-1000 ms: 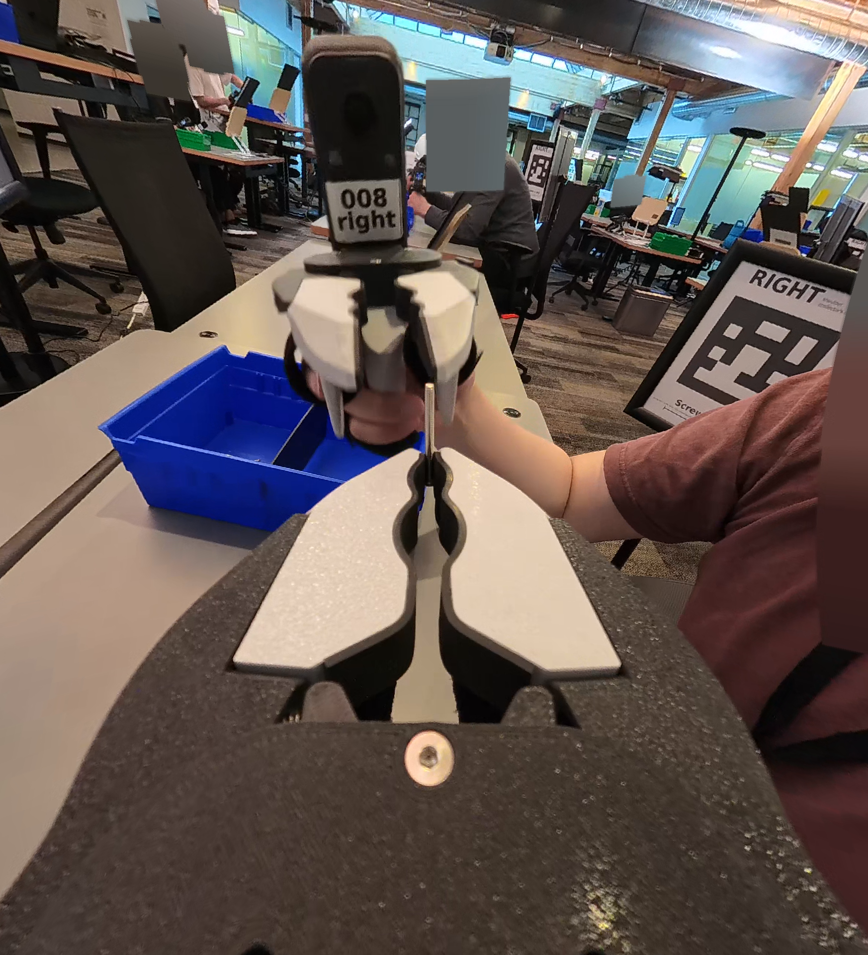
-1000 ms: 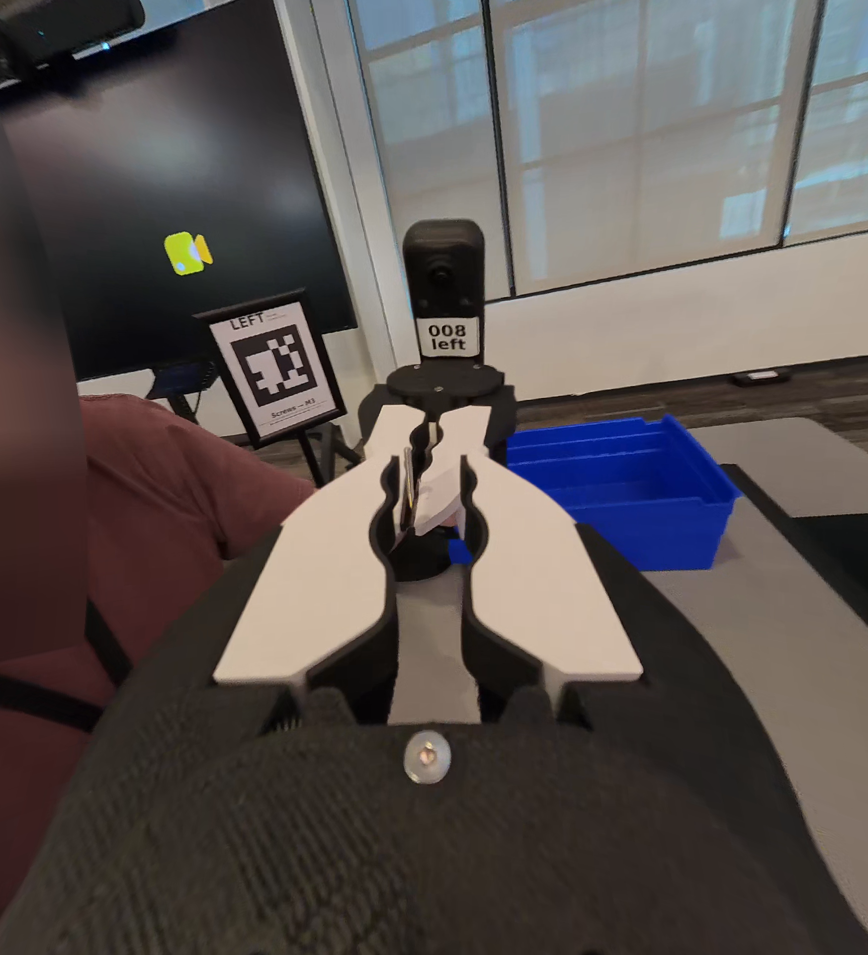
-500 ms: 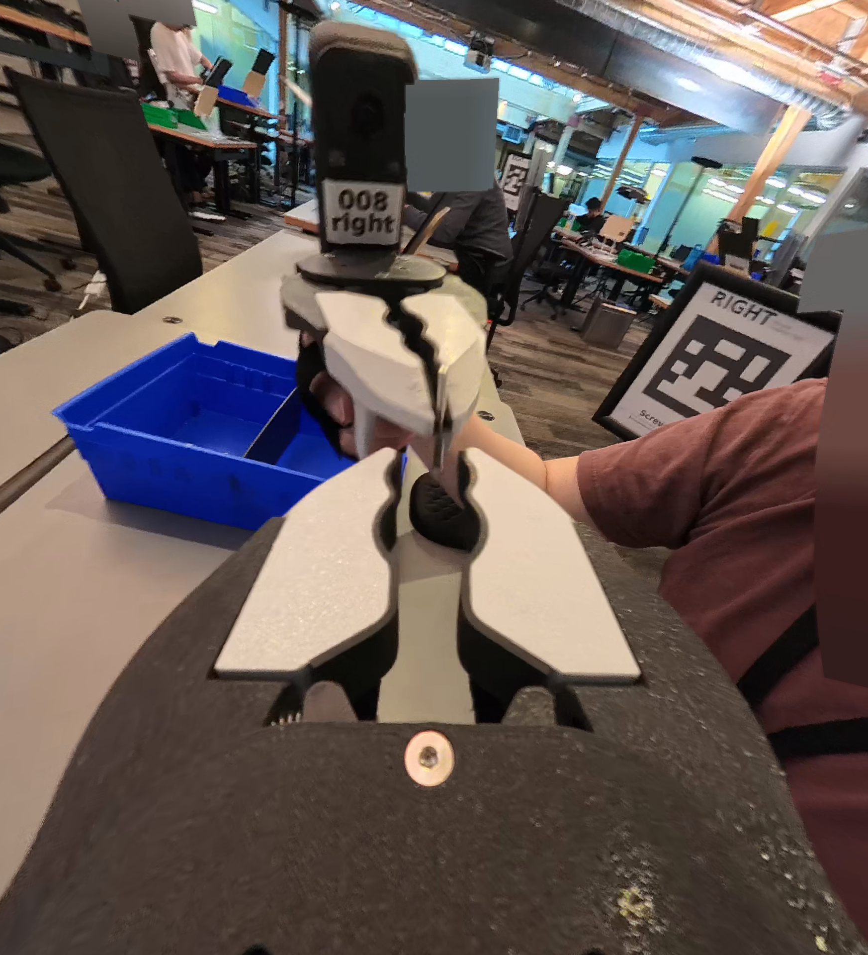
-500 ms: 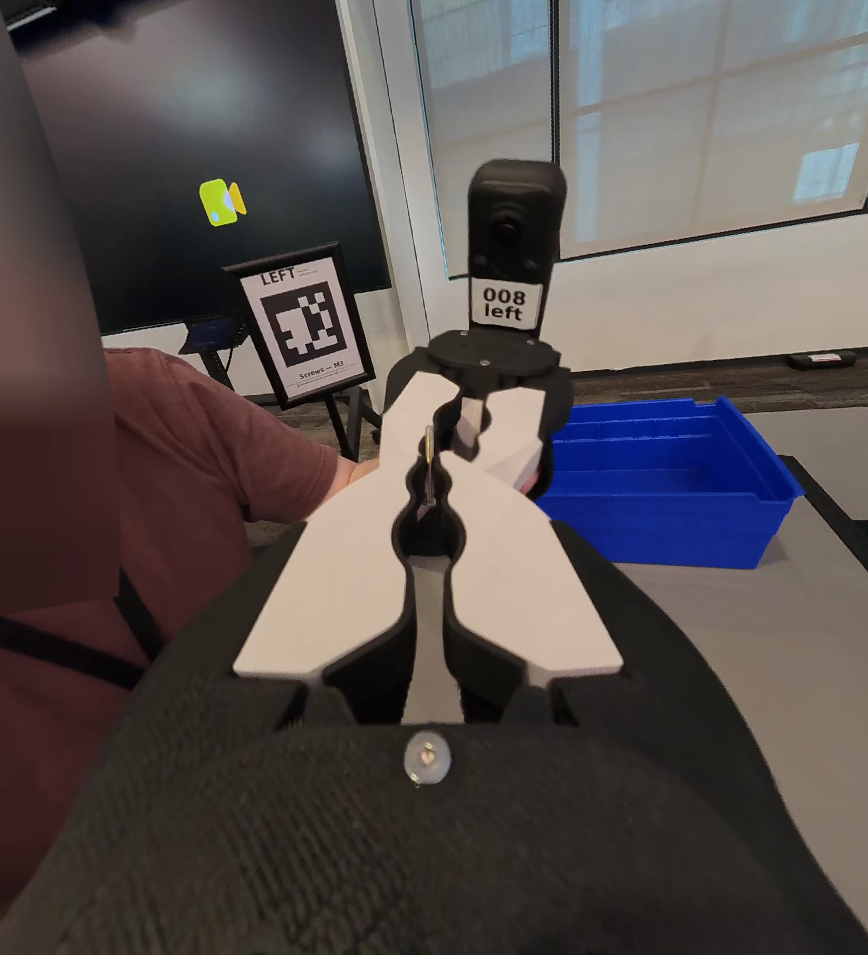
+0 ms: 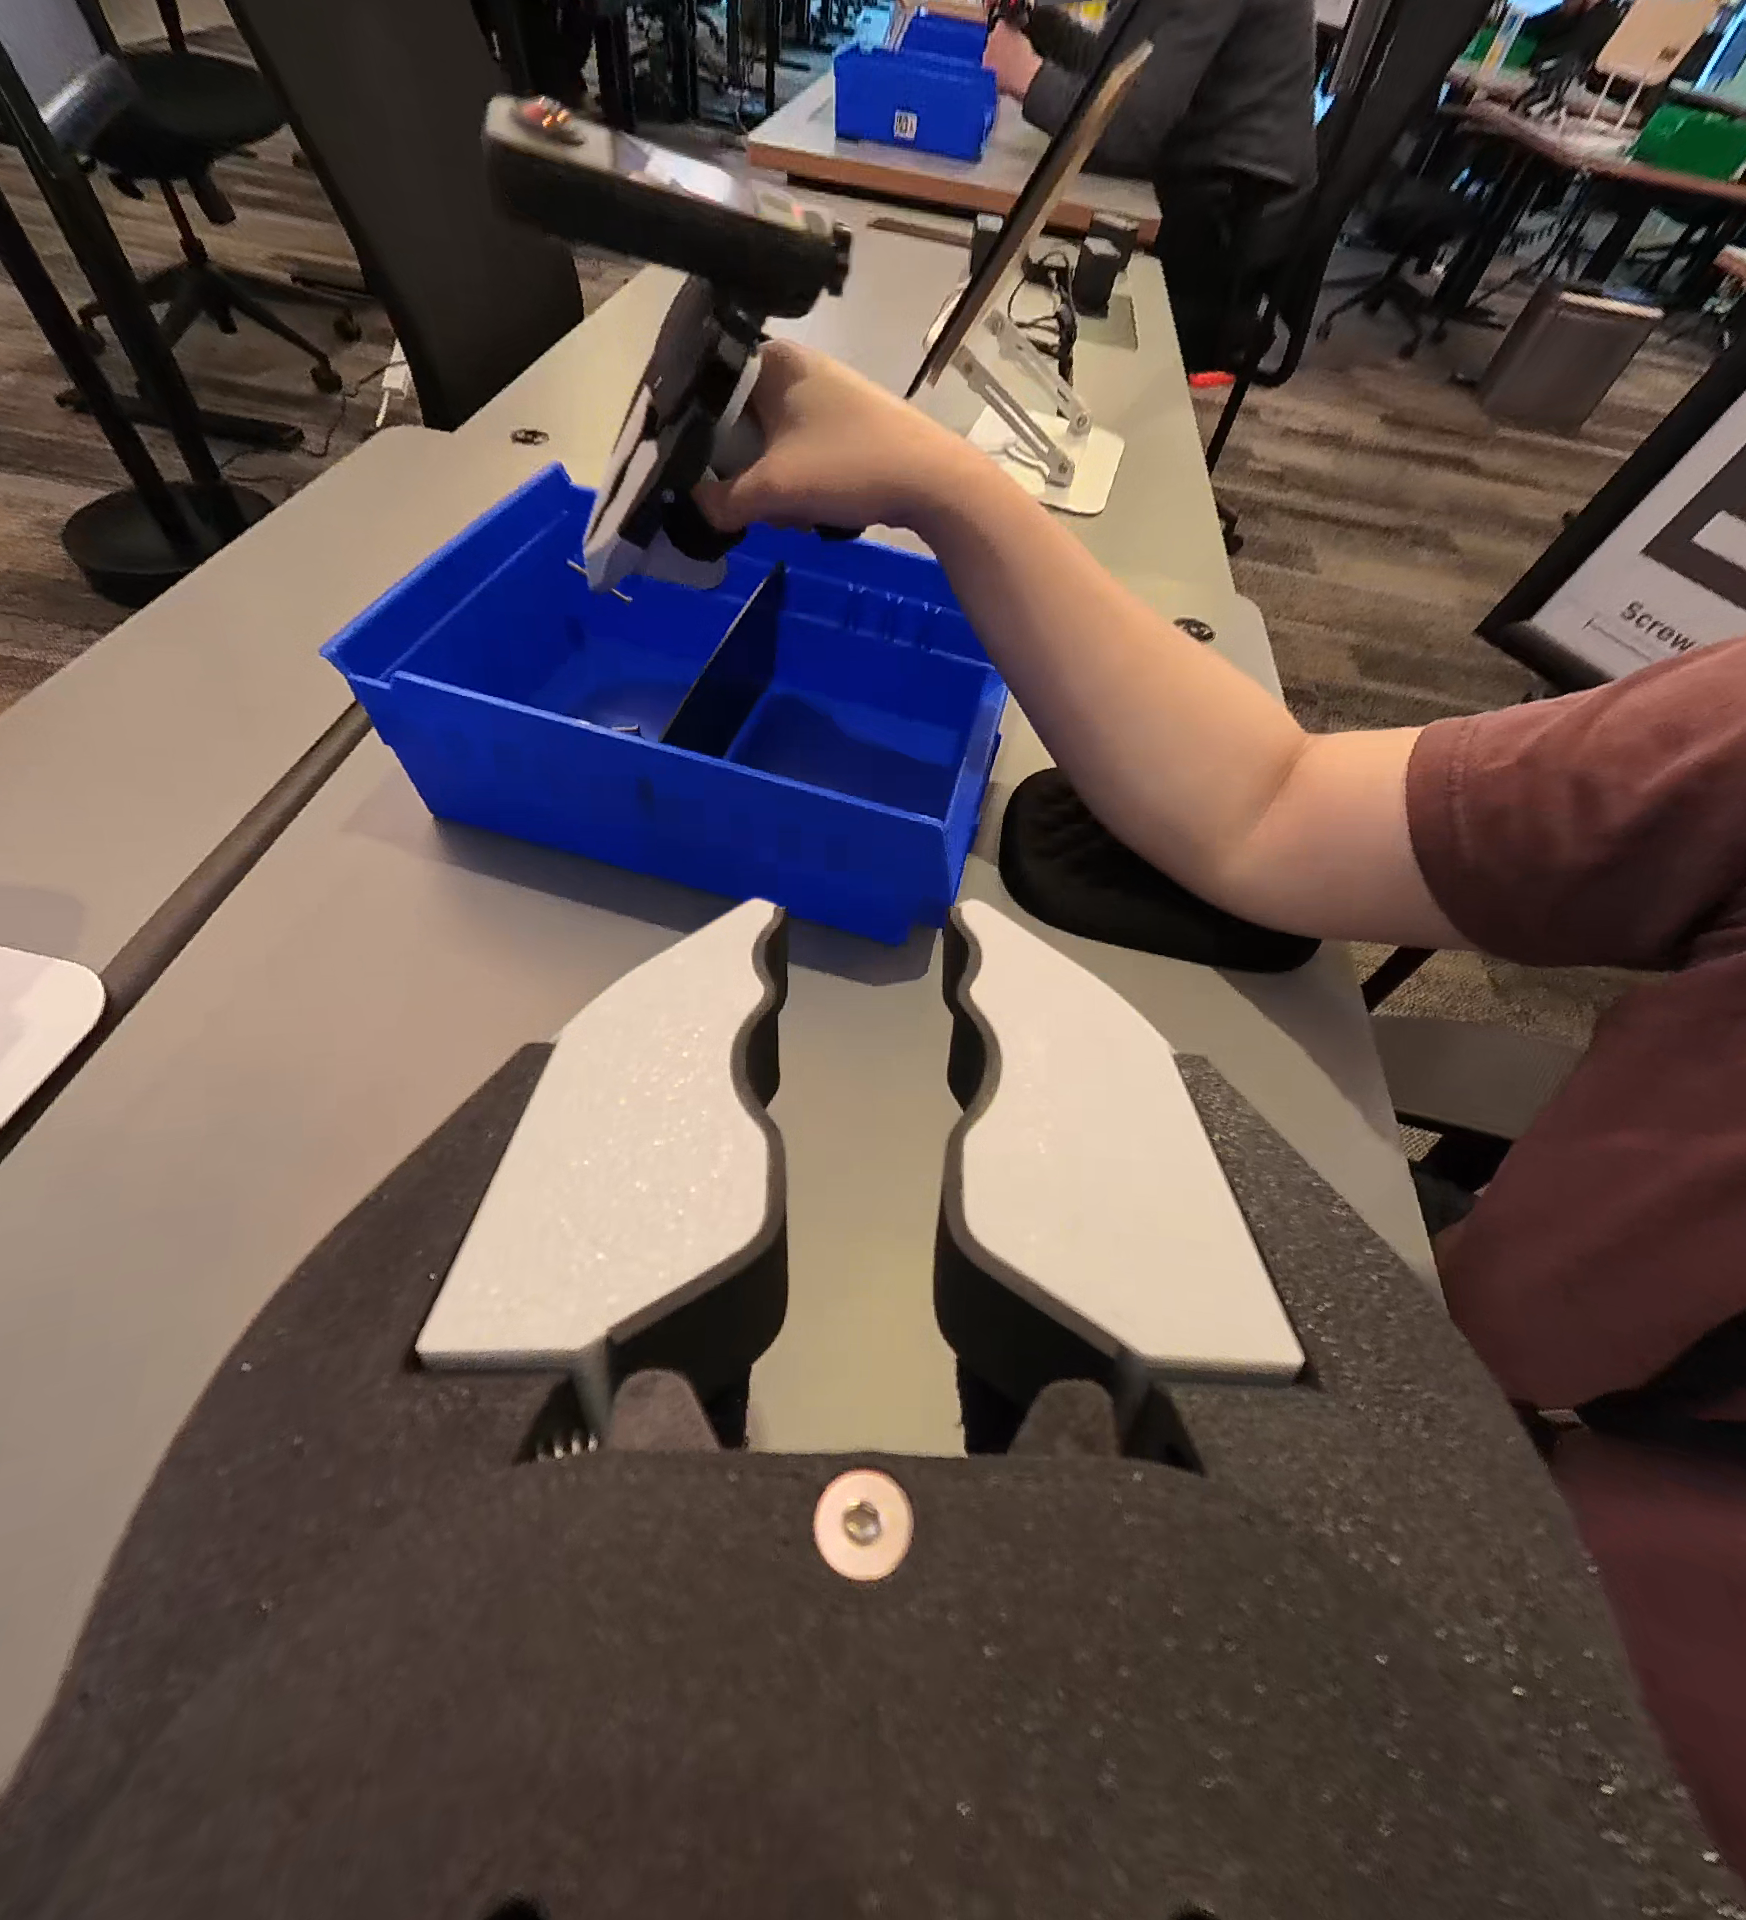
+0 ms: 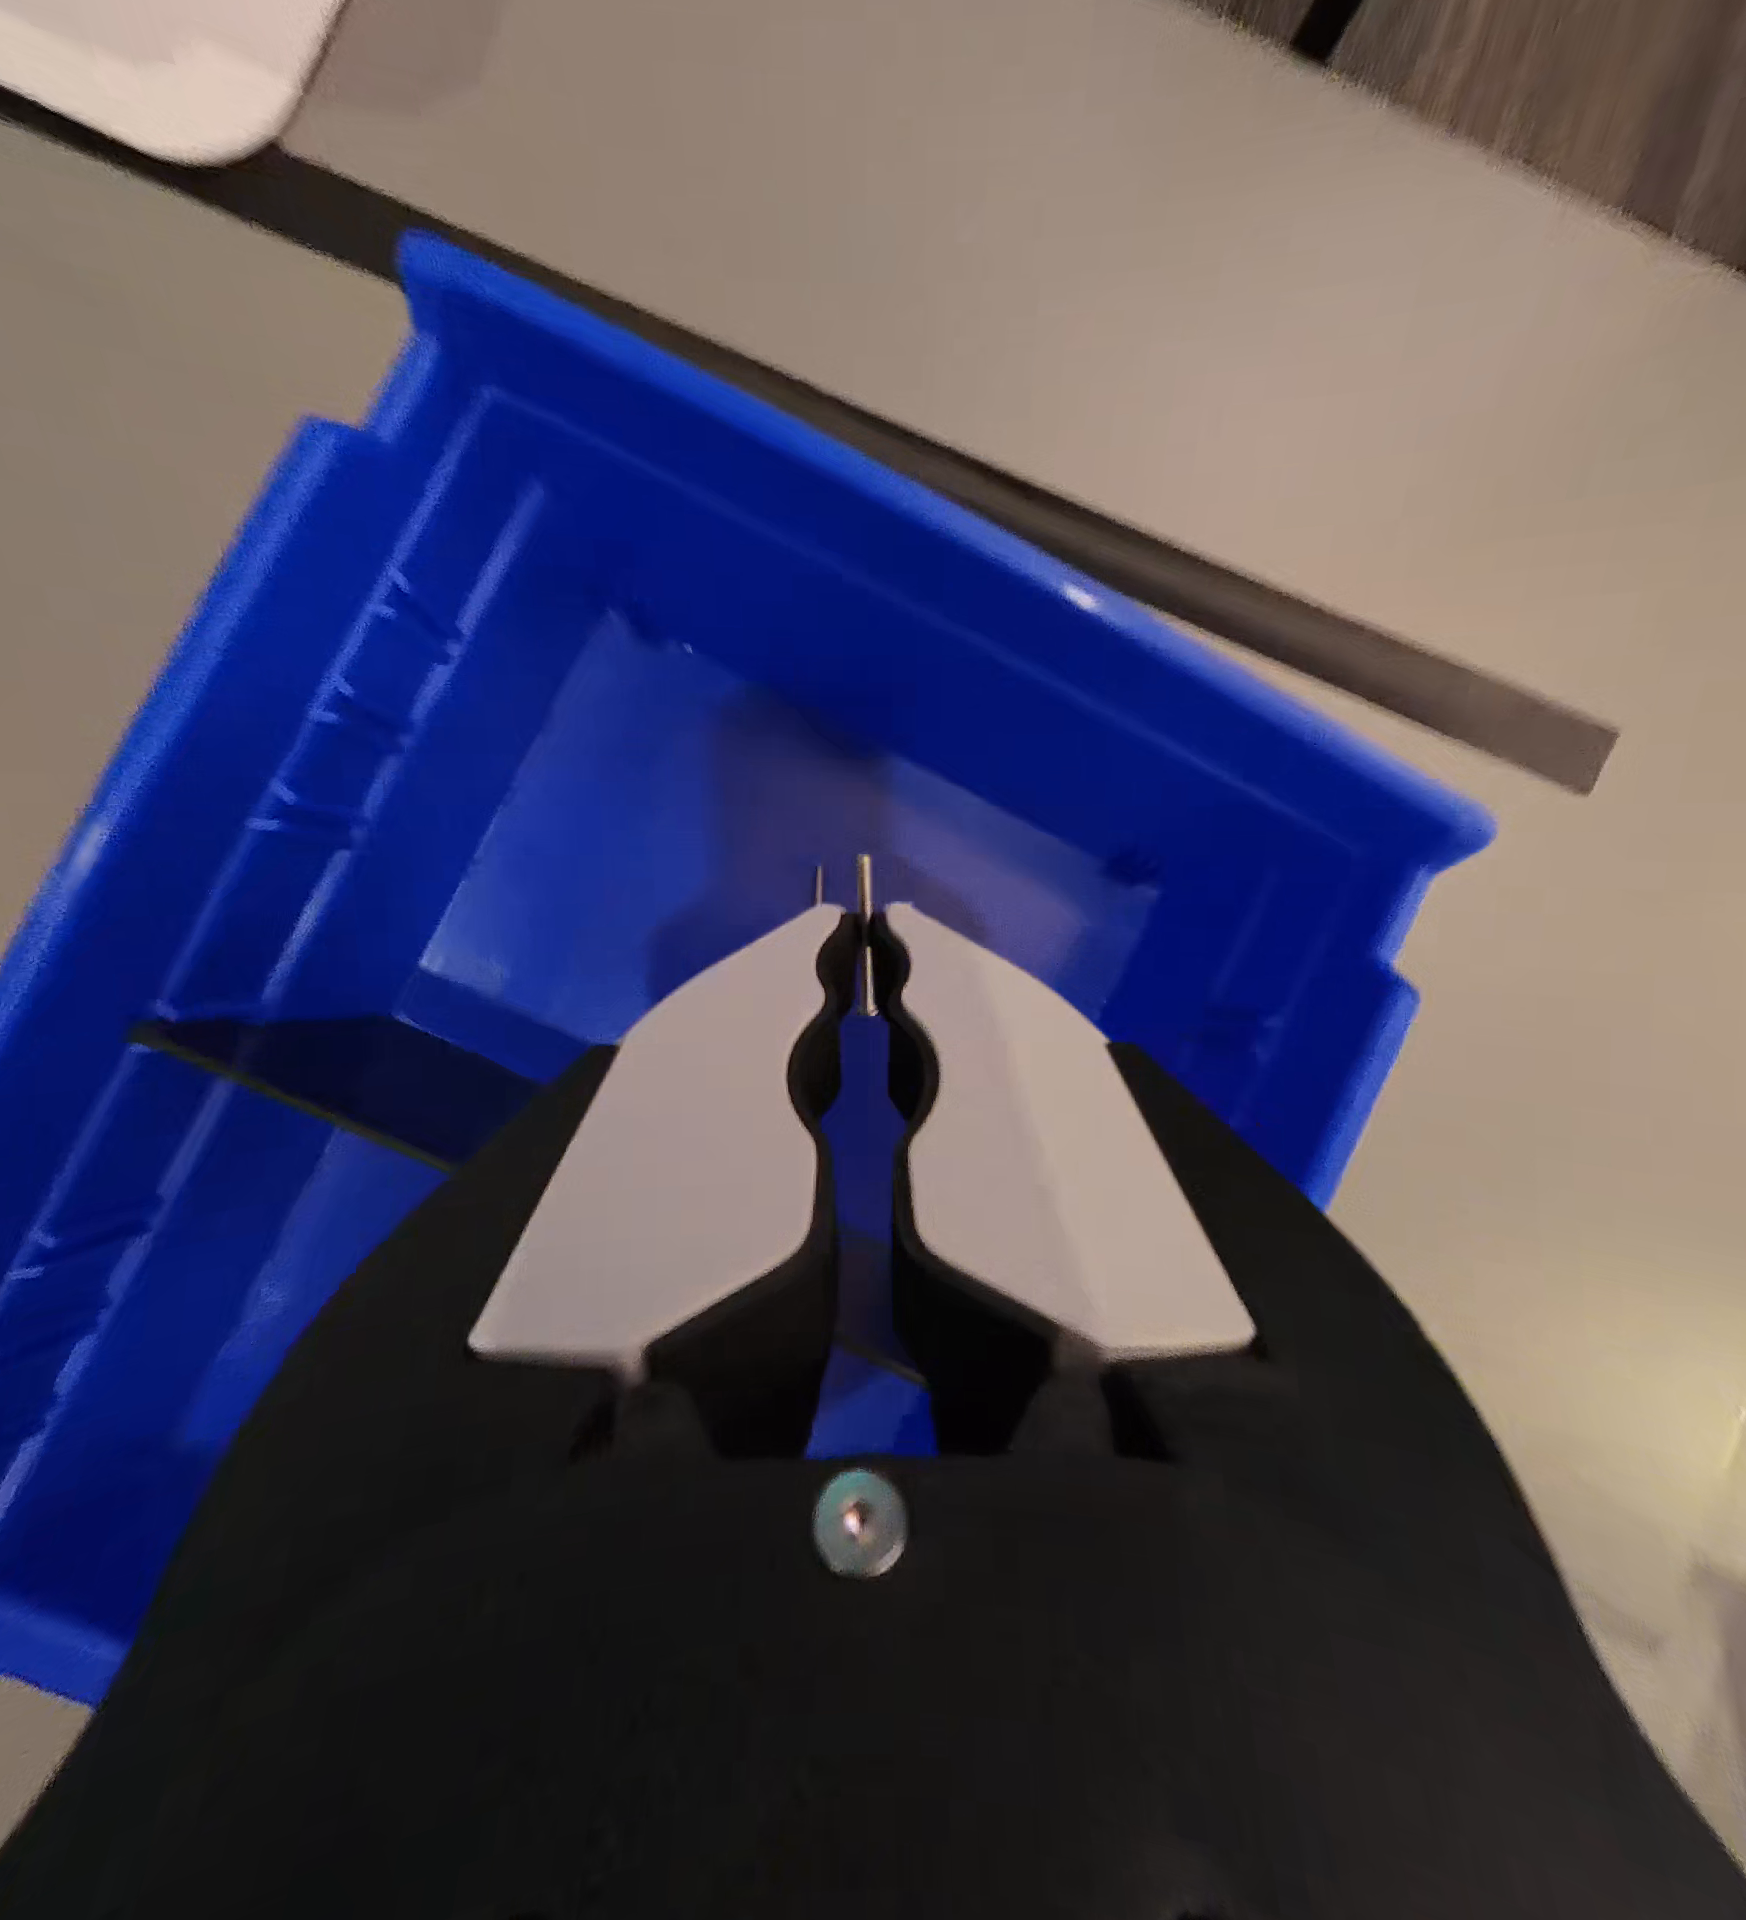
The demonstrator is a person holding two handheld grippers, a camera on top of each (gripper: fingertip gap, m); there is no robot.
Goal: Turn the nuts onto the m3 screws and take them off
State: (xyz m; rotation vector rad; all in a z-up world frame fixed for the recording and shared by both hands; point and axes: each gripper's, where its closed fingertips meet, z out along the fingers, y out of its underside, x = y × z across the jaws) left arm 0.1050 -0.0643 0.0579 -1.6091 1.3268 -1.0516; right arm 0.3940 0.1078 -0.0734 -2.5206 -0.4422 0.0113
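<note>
A thin m3 screw (image 6: pixel 864 933) is pinched near the tips of the right gripper (image 6: pixel 864 914), whose jaws are drawn nearly together on its shaft, the pale end of the screw poking out just beyond the tips. No nut can be made out on it; the view is blurred. In the left wrist view the same screw (image 5: pixel 599 582) shows as a short sliver at the tip of the right gripper (image 5: pixel 607 566), which a hand (image 5: pixel 817 447) tilts steeply down over the blue bin (image 5: pixel 661 790). Straight ahead of the right jaws lies the bin's larger compartment (image 6: pixel 744 790), its floor bare apart from faint specks too small to name; a dark divider (image 6: pixel 308 1081) runs to the left of and below the jaws, walling off a second compartment. In the left wrist view a few thin metal pieces (image 5: pixel 620 722) lie on the floor of that larger compartment against the divider (image 5: pixel 723 665), and the other compartment looks bare. The left gripper (image 5: pixel 861 935) hangs back with its jaws wide apart and nothing between them, its tips just short of the bin's near wall. The grey surface (image 5: pixel 173 1039) stretches open to the left of the left jaws, a dark seam (image 5: pixel 225 894) crossing it, and a black pad (image 5: pixel 1129 883) sits to the right, beside the bin.
</note>
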